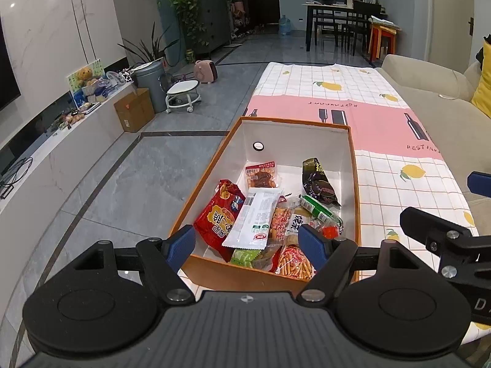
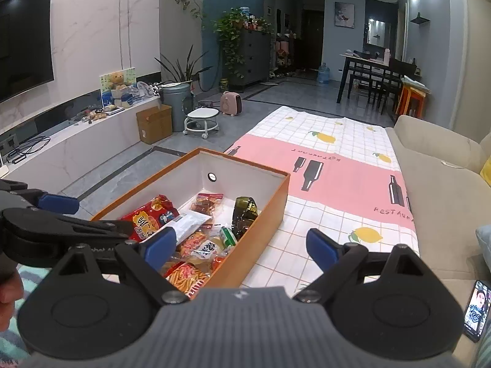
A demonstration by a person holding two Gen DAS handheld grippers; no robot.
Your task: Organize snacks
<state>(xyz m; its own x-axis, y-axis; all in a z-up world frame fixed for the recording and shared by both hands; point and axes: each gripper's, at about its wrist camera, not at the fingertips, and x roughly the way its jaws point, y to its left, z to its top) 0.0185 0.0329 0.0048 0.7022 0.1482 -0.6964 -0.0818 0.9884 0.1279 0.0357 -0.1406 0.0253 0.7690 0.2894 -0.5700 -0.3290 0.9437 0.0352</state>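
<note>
Orange cardboard forms the box (image 1: 355,184) that holds the snacks, white inside, standing on the checked tablecloth (image 1: 383,165) straight ahead of the left gripper (image 1: 247,245). That gripper hangs over the near wall of the box with its blue fingers (image 1: 181,247) spread wide, nothing between them. Just ahead of its left finger lies a red bag (image 1: 216,214); beside that, toward the middle, a white packet (image 1: 256,217) rests slanted on top of the pile. Ahead of the right finger lie a green tube (image 1: 319,210) and, farther off, a dark pouch (image 1: 319,181). A small red-labelled pack (image 1: 260,174) sits near the far wall. Clear bags of orange sticks (image 1: 294,265) lie at the near end, between the fingers.

To the right, the right gripper (image 2: 242,247) is also spread and empty, its left finger (image 2: 159,247) over the near right corner of the box (image 2: 260,214), its right finger over bare tablecloth (image 2: 337,190). A phone (image 2: 477,309) lies at its far right.
</note>
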